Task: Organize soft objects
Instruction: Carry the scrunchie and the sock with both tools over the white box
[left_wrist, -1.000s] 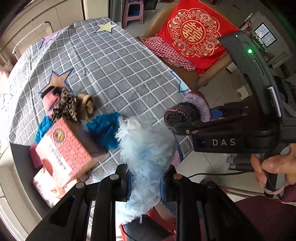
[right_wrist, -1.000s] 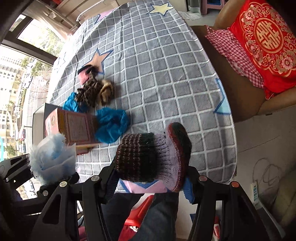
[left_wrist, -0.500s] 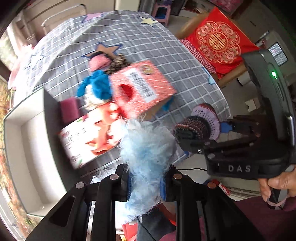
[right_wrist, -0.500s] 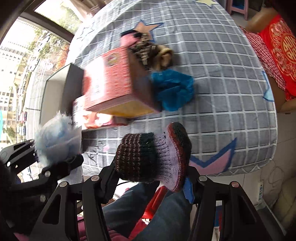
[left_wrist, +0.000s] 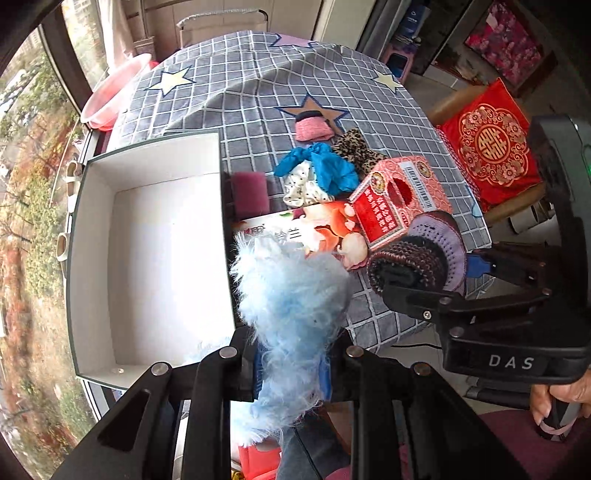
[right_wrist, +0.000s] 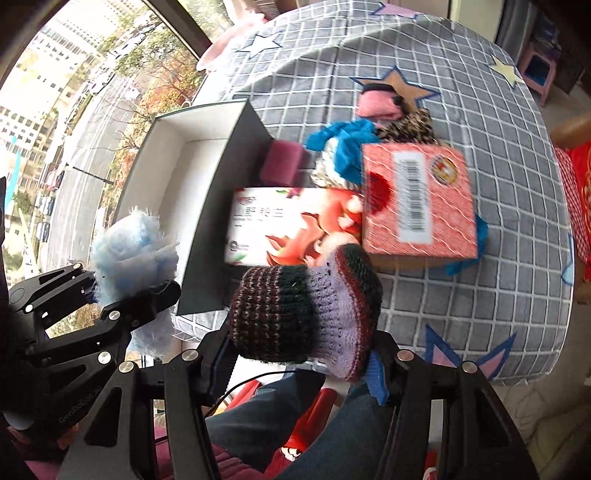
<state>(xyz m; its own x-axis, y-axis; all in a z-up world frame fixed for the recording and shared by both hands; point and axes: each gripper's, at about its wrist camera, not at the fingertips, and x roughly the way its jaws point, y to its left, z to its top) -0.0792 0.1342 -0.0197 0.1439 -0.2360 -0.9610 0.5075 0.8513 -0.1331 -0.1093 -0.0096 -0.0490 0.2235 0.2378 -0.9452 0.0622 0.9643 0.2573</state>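
My left gripper (left_wrist: 291, 363) is shut on a fluffy light-blue tuft (left_wrist: 291, 295), which hangs just beside the near right wall of the white open box (left_wrist: 92, 236). My right gripper (right_wrist: 301, 356) is shut on a knitted sock (right_wrist: 306, 310) with dark stripes and a purple band, held above the table's near edge. From the right wrist view the left gripper (right_wrist: 129, 295) with the blue tuft (right_wrist: 133, 251) shows at the left, near the box (right_wrist: 207, 221). More soft things lie on the checked cloth: a blue cloth (left_wrist: 325, 166), a pink roll (left_wrist: 312, 129), a leopard-print piece (left_wrist: 356, 149) and a magenta sponge (left_wrist: 249, 190).
A red tissue box (left_wrist: 397, 201) leans on a flat printed carton (left_wrist: 306, 229) right of the white box. A pink basin (left_wrist: 114, 92) sits past the table's far left. A chair with a red cushion (left_wrist: 487, 142) stands to the right. A person's hand (left_wrist: 561, 398) grips the right handle.
Both grippers have swung left along the table with their loads still held. The white box has come into view, and the tuft now hangs by its wall.
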